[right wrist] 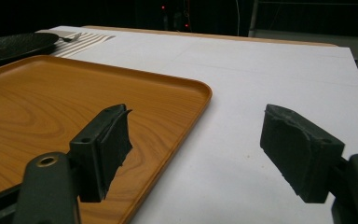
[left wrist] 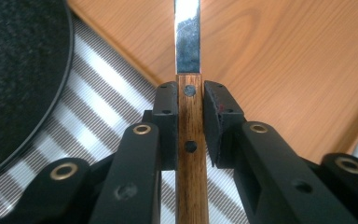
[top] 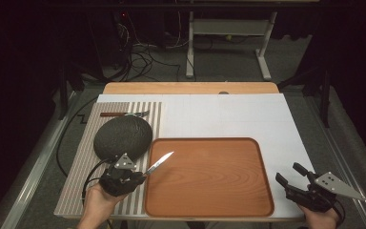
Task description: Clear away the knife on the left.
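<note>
— Where do you stand with the knife?

— I have the knife [top: 159, 162] clamped in my left gripper [top: 140, 177]: the jaws press on both sides of its wooden handle [left wrist: 191, 154], and the blade [left wrist: 188, 35] points forward over the near left corner of the wooden tray [top: 209, 210]. It is off the striped placemat [top: 78, 167] and in the air, so I judge the pick-up done.

— And your other hand?

— My right gripper [top: 288, 176] rests at the right edge of the counter [top: 228, 117], jaws standing well apart with nothing between them, just beside the tray's right rim.

— What is left, then?

— The tray holds nothing yet. The dark round plate [top: 123, 137] sits on the placemat, just ahead of my left gripper, and a fork [top: 124, 114] lies beyond it at the far end of the mat. My guess is that the knife goes down on the tray, and the plate and fork may follow; none of that has begun.

— Anything to watch?

— The blade tip is close to the tray's rim, so I would lower it flat, clear of the edge.
</note>
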